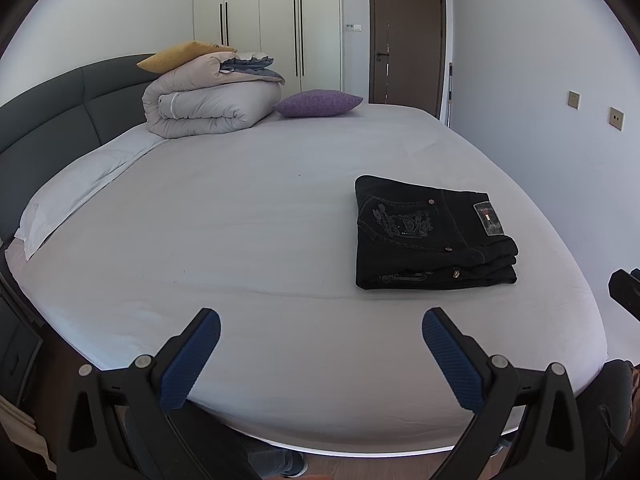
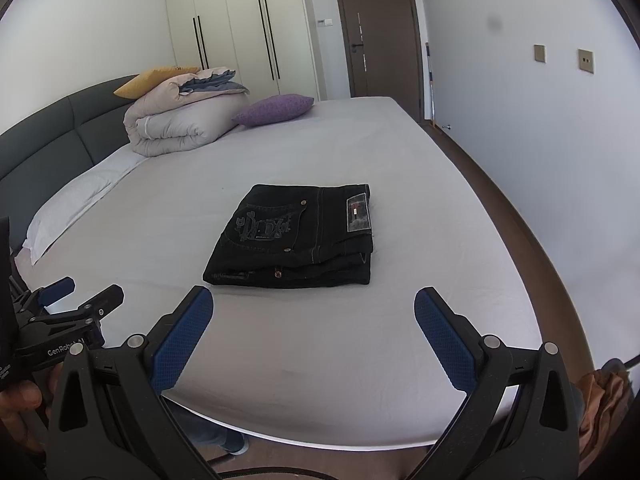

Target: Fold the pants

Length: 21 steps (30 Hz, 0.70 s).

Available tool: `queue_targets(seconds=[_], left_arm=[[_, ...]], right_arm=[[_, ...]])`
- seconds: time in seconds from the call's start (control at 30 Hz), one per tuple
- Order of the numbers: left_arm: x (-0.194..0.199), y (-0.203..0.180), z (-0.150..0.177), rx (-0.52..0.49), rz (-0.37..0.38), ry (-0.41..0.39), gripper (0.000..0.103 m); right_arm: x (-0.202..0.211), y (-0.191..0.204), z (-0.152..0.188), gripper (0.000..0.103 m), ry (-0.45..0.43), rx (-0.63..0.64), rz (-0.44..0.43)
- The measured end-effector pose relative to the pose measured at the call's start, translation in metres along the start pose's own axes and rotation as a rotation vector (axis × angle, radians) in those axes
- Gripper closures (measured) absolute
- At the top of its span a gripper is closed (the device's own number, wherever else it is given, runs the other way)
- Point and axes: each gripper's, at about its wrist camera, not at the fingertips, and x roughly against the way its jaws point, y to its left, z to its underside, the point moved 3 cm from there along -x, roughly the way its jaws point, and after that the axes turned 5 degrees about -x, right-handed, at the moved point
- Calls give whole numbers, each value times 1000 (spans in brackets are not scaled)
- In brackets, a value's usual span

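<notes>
Left claw (image 1: 321, 322): blue-padded fingers spread wide apart, nothing held or touched; it is poised above the near edge of the bed (image 1: 248, 208). Right claw (image 2: 314, 302): likewise spread wide, nothing between the pads, held over the near edge and aimed toward the pants. In the right wrist view the left claw is seen at the far left, in a hand.

Bed: a pale sheet is stretched over the mattress, smooth apart from faint creases. A dark grey padded headboard (image 1: 60, 104) is seen along the left side, with a white pillow (image 1: 76, 184) laid against it.

Folded duvet (image 1: 204, 100): stacked at the far end, topped by a yellow cushion (image 1: 180, 56). A purple cushion (image 1: 316, 103) lies just beside it.

Pants (image 2: 296, 236): black denim, folded into a compact rectangle, back pocket embroidery and waistband patch facing up. They lie flat on the sheet near the front right of the bed, apart from both claws.

Room: cream wardrobe doors (image 1: 280, 24) and a brown door (image 1: 406, 36) are noted behind the bed.
</notes>
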Motion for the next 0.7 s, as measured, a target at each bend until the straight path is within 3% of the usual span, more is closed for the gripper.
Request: queue_targets(seconds=[0.7], left_arm=[[-3,-1,5,0,5,6,0]], right_arm=[[-9,5,5,0,10,-1,-1]])
